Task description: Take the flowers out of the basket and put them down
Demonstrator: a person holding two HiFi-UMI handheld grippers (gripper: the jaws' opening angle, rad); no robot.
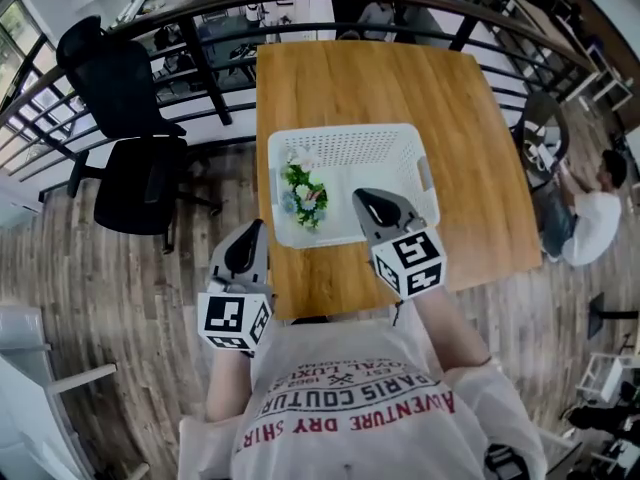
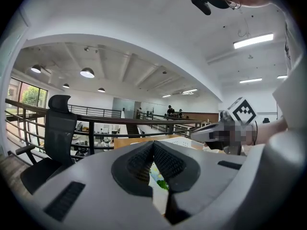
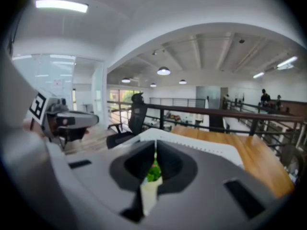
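Both jaws are pressed together and empty: the left gripper [image 1: 251,232] hangs at the near left edge of the table [image 1: 400,88], the right gripper [image 1: 363,199] above the near side of the white basket [image 1: 345,134]. Inside its left half lie the flowers [image 1: 303,196], touched by neither.

Flowers [image 1: 303,196] lie in basket [image 1: 372,160] on table [image 1: 400,78].

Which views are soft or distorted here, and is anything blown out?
Head view: heavy fisheye, the railing bows; the flowers in the white basket read sharp enough. Left gripper view: dark round vignette, left gripper fairly crisp. Right gripper view: soft throughout, right gripper blurred, the ceiling light strip glares.
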